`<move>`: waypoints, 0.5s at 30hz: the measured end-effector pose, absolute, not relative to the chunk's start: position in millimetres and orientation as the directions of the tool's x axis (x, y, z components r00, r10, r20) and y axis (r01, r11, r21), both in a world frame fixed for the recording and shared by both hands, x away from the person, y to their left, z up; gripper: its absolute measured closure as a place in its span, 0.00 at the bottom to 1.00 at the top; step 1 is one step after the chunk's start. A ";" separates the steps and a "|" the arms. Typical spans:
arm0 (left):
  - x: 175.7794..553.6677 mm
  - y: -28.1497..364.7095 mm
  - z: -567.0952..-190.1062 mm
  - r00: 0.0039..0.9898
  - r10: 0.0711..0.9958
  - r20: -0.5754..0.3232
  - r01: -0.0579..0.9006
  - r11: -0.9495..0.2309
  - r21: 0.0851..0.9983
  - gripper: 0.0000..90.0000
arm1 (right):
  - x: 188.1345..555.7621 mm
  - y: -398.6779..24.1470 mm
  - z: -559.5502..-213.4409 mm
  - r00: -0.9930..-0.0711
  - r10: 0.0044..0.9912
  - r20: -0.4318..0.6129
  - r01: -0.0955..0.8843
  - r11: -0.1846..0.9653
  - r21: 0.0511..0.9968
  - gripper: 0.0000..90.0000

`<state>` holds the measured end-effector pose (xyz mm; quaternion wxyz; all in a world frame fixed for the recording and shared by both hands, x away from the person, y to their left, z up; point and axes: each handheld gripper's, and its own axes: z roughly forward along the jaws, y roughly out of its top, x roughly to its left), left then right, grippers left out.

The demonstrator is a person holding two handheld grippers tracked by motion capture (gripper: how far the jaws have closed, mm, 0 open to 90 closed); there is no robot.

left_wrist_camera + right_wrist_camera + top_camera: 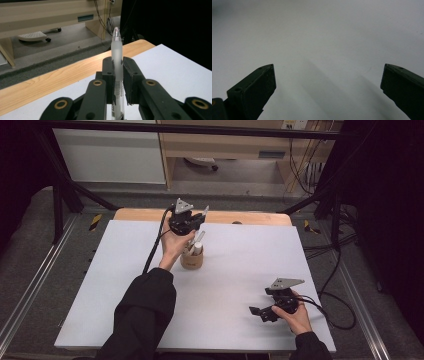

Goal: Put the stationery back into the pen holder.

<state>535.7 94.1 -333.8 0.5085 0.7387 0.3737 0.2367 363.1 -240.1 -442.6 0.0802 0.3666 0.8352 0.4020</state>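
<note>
A: Pen is sitting clamped in the left gripper, above centre of the high view, its long axis running along the jaws and its tip pointing past them.

B: And the cup?

A: It is standing just below that gripper in the frame, on the white table, with another pen inside. I am judging that the held pen needs tipping upright over the cup mouth.

B: What is the right gripper doing?

A: It is resting at lower right, jaws spread wide on nothing, well apart from the cup. The left is far nearer.
</note>
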 end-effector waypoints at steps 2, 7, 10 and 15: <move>537.8 95.3 -336.6 0.613 0.789 -0.030 0.314 -0.208 0.926 0.89 | 363.1 -240.1 -442.9 -0.721 0.675 0.157 0.545 0.412 0.731 0.01; 541.2 96.7 -342.4 0.618 0.786 -0.030 0.317 -0.214 0.924 0.89 | 363.1 -239.5 -443.4 -0.721 0.674 0.158 0.546 0.412 0.730 0.01; 542.0 97.0 -347.1 0.620 0.784 -0.033 0.320 -0.214 0.923 0.89 | 363.2 -239.8 -443.2 -0.722 0.673 0.159 0.544 0.411 0.732 0.01; 541.0 100.4 -353.1 0.622 0.782 -0.039 0.323 -0.211 0.923 0.89 | 363.5 -239.5 -443.9 -0.721 0.675 0.156 0.545 0.414 0.729 0.01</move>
